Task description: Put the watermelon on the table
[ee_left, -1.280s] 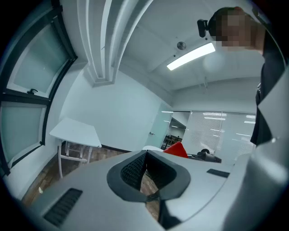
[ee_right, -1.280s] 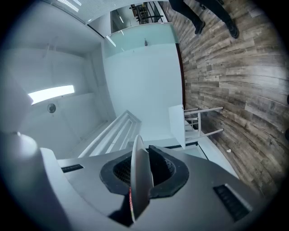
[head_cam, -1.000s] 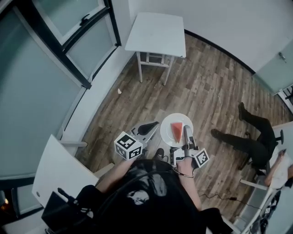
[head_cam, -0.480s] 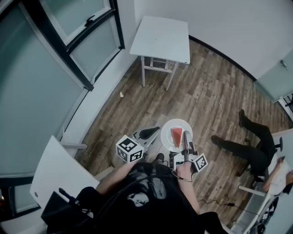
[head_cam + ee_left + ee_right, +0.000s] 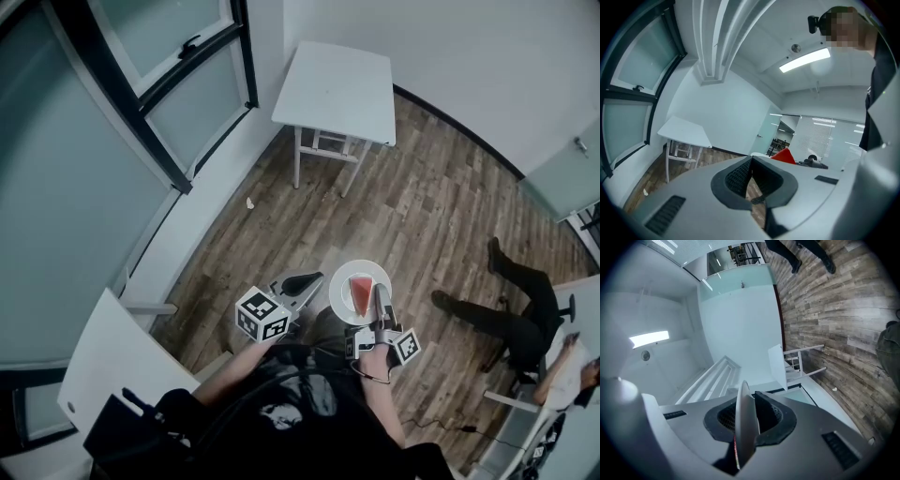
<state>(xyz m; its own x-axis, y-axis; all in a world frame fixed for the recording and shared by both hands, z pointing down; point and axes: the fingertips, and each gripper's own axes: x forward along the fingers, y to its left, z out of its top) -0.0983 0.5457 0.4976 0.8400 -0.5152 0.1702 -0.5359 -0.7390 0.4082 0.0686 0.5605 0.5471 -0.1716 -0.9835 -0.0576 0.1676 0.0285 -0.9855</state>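
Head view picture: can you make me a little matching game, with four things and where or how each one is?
Things:
1. watermelon slice
2. plate
3. white table
4. left gripper

Place or state:
A. stands by the wall
B. lies on the plate
C. jaws together, nothing between them
D. rim clamped in the right gripper

Pairs: 1-B, 2-D, 3-A, 4-C.

Only a tip of the watermelon (image 5: 784, 156) clears the left gripper (image 5: 752, 158). The plate (image 5: 743, 423) shows edge-on (top hidden) in the right gripper view.
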